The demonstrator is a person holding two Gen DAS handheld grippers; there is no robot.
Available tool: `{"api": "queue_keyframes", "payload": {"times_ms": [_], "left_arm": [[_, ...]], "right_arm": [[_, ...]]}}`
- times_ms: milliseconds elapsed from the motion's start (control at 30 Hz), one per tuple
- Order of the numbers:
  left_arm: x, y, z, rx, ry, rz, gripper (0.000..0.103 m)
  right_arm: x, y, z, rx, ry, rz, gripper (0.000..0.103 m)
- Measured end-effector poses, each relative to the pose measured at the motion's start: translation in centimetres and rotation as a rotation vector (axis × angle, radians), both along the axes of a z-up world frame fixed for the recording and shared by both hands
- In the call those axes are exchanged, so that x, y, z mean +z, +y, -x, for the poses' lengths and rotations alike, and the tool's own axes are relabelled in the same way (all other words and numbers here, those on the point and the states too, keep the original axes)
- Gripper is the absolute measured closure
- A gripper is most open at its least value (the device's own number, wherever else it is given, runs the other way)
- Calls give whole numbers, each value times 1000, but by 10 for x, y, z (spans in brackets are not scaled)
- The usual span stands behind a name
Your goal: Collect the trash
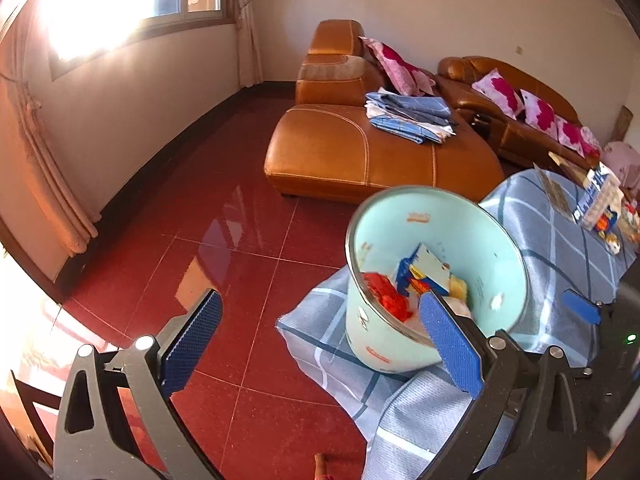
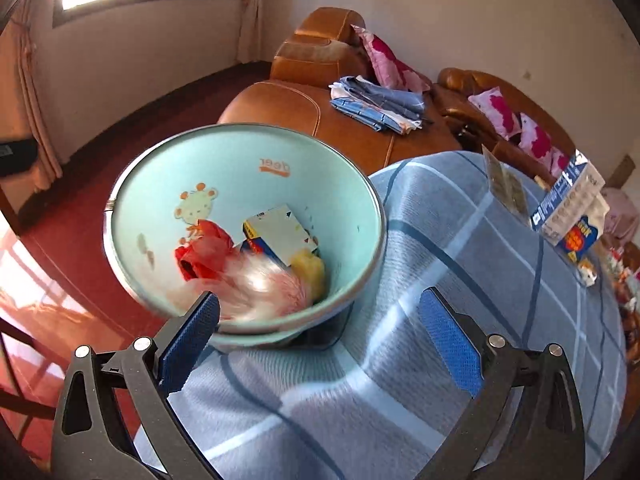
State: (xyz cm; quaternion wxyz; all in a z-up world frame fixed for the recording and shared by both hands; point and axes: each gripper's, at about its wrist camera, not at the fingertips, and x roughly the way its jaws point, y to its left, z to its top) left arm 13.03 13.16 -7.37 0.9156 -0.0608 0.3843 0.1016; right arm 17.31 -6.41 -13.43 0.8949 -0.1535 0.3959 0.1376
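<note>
A mint-green trash bin (image 1: pixel 476 240) (image 2: pixel 240 172) stands at the left edge of a table covered by a blue checked cloth (image 1: pixel 560 248) (image 2: pixel 460 248). Inside it lie a red wrapper (image 2: pixel 204 256), a white and blue box (image 2: pixel 280 232), a yellow piece (image 2: pixel 310 270) and a blurred pink-white item (image 2: pixel 260 288). My left gripper (image 1: pixel 320 344) is open and empty, its right finger in front of the bin's near rim. My right gripper (image 2: pixel 320 340) is open and empty just before the bin. The right gripper's blue pad (image 1: pixel 580 308) shows in the left wrist view.
More packaging (image 2: pixel 568 208) (image 1: pixel 596 200) and a clear packet (image 2: pixel 506 184) lie at the table's far right. An orange leather sofa (image 1: pixel 360 148) (image 2: pixel 288 104) with folded blue cloth (image 1: pixel 412 116) and pink cushions stands behind. Red tiled floor (image 1: pixel 200 260) lies to the left.
</note>
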Motion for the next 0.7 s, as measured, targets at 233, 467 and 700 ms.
{"api": "queue_keyframes", "payload": {"times_ms": [233,467,700], "left_arm": [[3,-9,10,7,-24,-23,6],[16,-22,43,4,-74,-67,6],[49,-31,73,-3,-150,-44,6]], "right_arm": [[43,-21,45,-22,-85,-118,5],[97,-41,83,-101,-185,-290,5],[142,-50,122,-140,-297,-425,5]]}}
